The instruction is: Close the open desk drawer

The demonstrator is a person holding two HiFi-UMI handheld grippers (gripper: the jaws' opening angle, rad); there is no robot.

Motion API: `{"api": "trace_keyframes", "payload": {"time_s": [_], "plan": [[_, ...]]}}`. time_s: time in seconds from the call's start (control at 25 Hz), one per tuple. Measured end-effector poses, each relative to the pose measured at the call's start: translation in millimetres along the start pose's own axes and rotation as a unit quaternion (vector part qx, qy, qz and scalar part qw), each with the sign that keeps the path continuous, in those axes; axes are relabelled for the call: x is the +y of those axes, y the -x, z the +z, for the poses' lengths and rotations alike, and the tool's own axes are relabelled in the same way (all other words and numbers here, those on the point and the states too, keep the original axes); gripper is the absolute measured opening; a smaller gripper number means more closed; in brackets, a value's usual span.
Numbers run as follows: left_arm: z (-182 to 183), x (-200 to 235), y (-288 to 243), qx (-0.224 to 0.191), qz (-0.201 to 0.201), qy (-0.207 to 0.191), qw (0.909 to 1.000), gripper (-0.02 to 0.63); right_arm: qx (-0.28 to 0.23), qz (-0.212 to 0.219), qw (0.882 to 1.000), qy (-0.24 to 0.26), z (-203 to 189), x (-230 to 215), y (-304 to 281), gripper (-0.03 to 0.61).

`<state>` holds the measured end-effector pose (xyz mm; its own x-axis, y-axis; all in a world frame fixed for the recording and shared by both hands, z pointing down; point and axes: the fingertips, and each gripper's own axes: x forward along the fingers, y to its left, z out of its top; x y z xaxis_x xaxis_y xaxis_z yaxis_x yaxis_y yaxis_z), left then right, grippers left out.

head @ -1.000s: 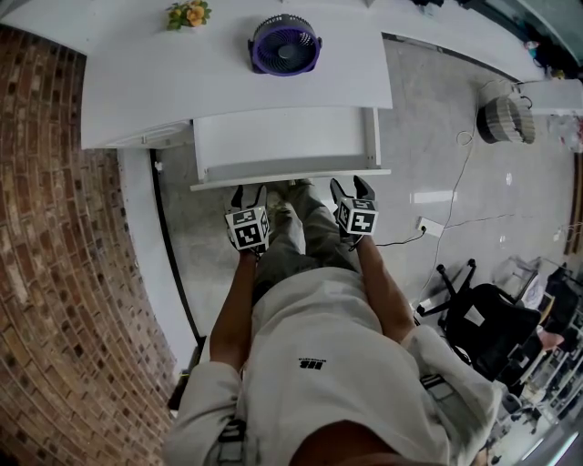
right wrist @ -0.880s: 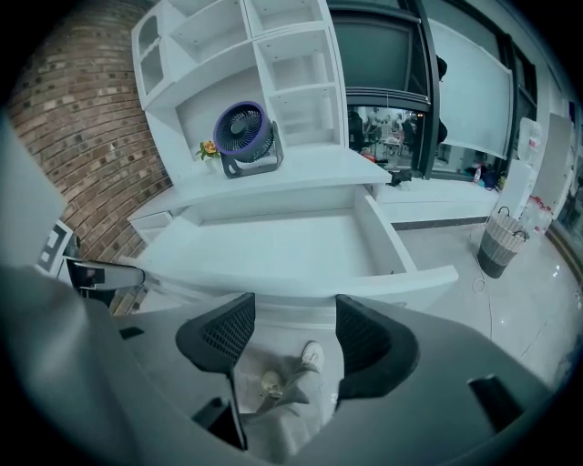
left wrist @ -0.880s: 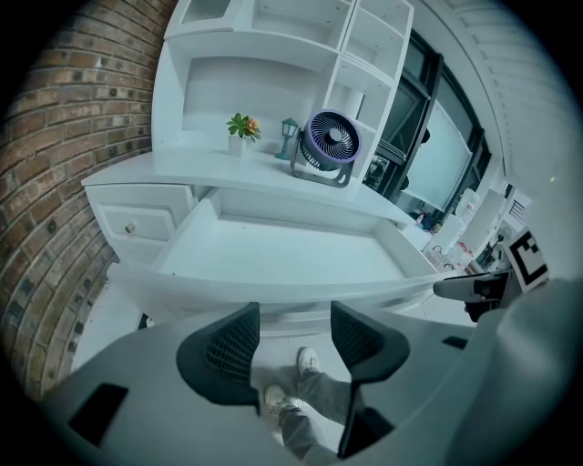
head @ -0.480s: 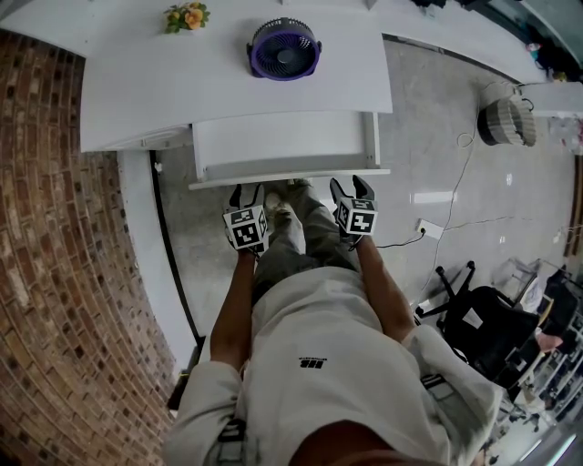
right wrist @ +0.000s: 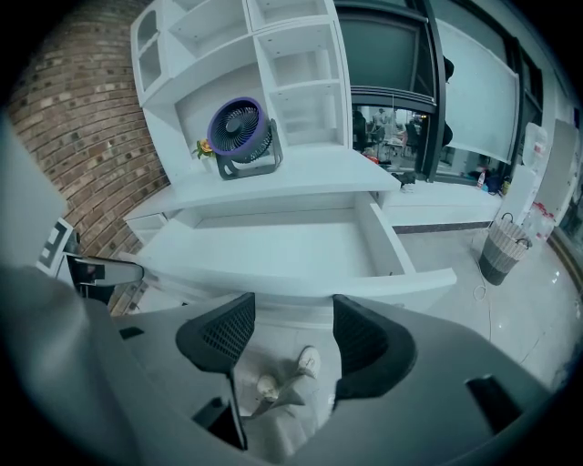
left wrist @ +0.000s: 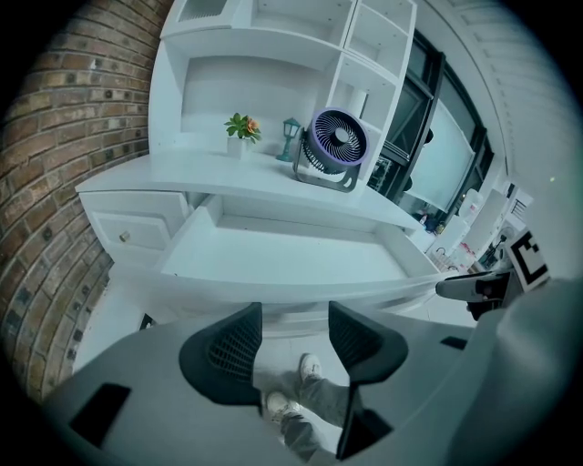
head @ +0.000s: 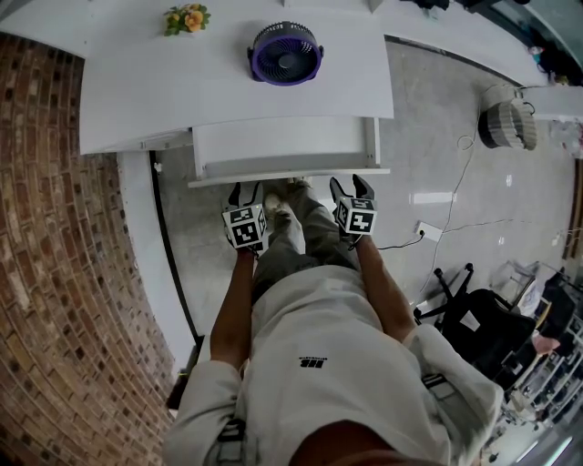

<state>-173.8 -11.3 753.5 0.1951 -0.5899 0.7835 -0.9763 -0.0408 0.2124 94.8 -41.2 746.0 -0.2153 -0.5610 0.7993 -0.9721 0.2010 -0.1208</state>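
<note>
The white desk [head: 164,91] has its wide drawer [head: 282,144] pulled out, and the drawer's inside is bare. Its front panel [head: 288,176] runs just ahead of both grippers. My left gripper [head: 247,190] sits a little short of the panel's left half, open and holding nothing. My right gripper [head: 352,184] is open too, just short of the right half. In the left gripper view the drawer [left wrist: 282,259] fills the middle above the spread left gripper [left wrist: 293,332]. The right gripper view shows the same drawer [right wrist: 273,250] beyond the right gripper [right wrist: 291,328].
A purple fan [head: 285,47] and a small pot of flowers [head: 188,15] stand on the desk top. A brick wall [head: 55,273] runs along the left. A striped bin [head: 506,120], a floor cable [head: 455,182] and a black chair [head: 483,323] lie to the right.
</note>
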Motion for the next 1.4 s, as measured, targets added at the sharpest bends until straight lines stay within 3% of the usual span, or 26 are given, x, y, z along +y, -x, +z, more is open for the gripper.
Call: {"api": "trace_keyframes", "payload": {"time_s": [1.4], "plan": [[32.6,6.8,-22.5,0.002,0.011,0.001,0.9999,0.228,0.014,0.009,1.000,0.014,30.2,-5.6,-22.5,0.265]]}}
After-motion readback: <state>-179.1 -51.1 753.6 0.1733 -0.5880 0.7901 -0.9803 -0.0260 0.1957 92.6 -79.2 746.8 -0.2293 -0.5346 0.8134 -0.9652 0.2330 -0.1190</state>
